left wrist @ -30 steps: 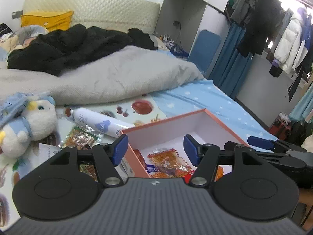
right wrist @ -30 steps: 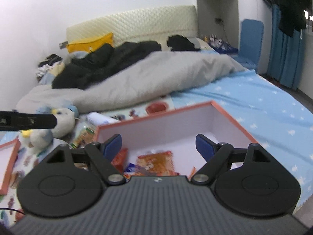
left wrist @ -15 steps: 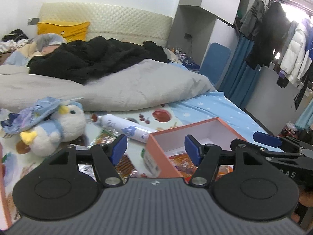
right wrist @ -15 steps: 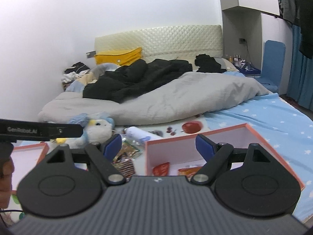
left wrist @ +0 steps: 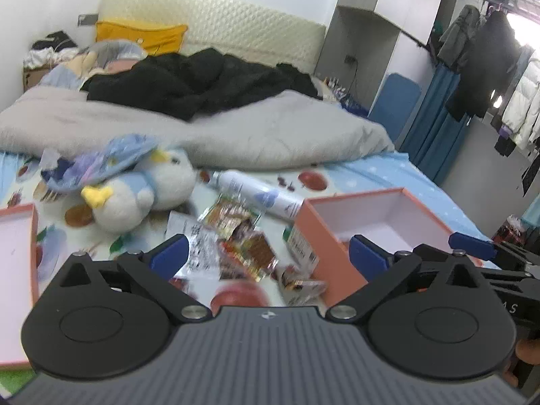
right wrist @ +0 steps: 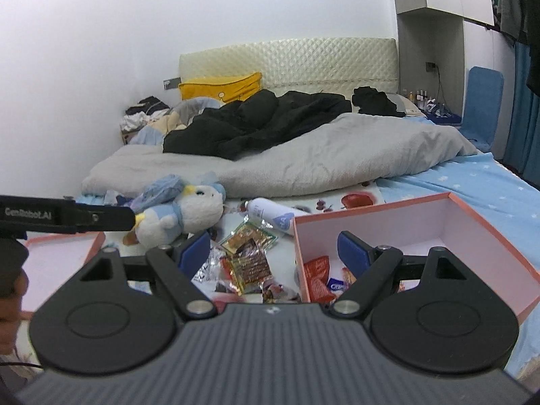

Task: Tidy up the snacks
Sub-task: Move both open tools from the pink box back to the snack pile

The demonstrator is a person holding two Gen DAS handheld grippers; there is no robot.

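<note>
Several snack packets [left wrist: 241, 236] [right wrist: 248, 256] lie loose on the fruit-print sheet, left of an open orange box [left wrist: 373, 222] [right wrist: 422, 239]. A red packet and other snacks [right wrist: 319, 278] rest inside that box. My left gripper [left wrist: 266, 258] hangs above the loose packets, its jaws opening wide with nothing between them. My right gripper [right wrist: 273, 248] stands open and empty over the box's left wall. The right gripper's blue fingertip [left wrist: 470, 244] shows at the right of the left wrist view. The left gripper's black body [right wrist: 67, 217] crosses the left of the right wrist view.
A white and blue plush bird [left wrist: 135, 189] [right wrist: 182, 214] and a white bottle [left wrist: 256, 194] [right wrist: 271, 214] lie behind the packets. The orange box lid [left wrist: 17, 246] [right wrist: 60, 253] sits at far left. A grey duvet [right wrist: 320, 162] and black clothes cover the bed beyond.
Both grippers have swung left, from over the orange box to over the loose packets. The left gripper's jaws have spread wider. The right jaws keep the same gap.
</note>
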